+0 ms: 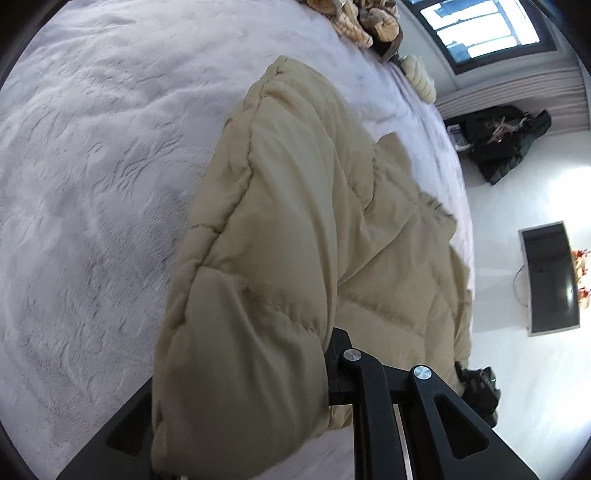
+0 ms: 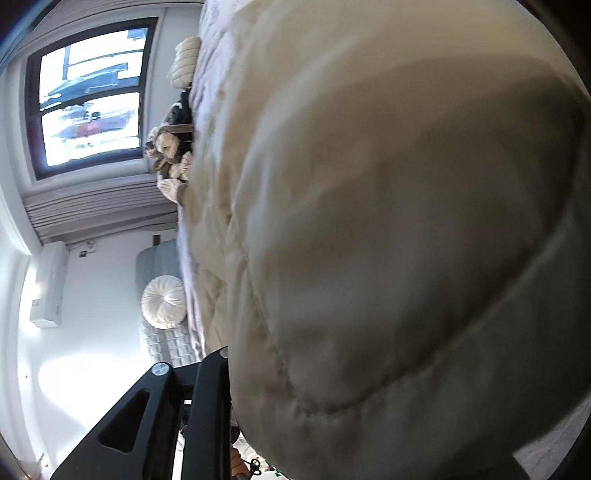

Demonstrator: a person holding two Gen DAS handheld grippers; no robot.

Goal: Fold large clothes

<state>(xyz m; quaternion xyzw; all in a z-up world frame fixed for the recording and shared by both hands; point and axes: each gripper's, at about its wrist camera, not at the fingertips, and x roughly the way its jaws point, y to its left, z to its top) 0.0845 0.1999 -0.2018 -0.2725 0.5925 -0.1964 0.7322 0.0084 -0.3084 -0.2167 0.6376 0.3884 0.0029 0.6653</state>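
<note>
A large beige puffer jacket (image 1: 295, 229) lies on a pale lilac plush bed cover (image 1: 92, 184). My left gripper (image 1: 325, 373) is shut on the jacket's near edge; the padded fabric bulges over the left finger and hides it, and only the black right finger (image 1: 369, 369) shows. In the right wrist view the same jacket (image 2: 388, 240) fills most of the frame, close and blurred. My right gripper (image 2: 229, 369) is shut on the jacket; one black finger (image 2: 210, 384) shows at the lower left, the other is hidden under the fabric.
Knitted tan cushions and soft toys (image 1: 365, 22) lie at the bed's far end by a window (image 1: 480, 26). A dark coat (image 1: 506, 144) and a wall television (image 1: 550, 277) are beyond the bed's right edge. A round white cushion (image 2: 164, 301) sits beside the bed.
</note>
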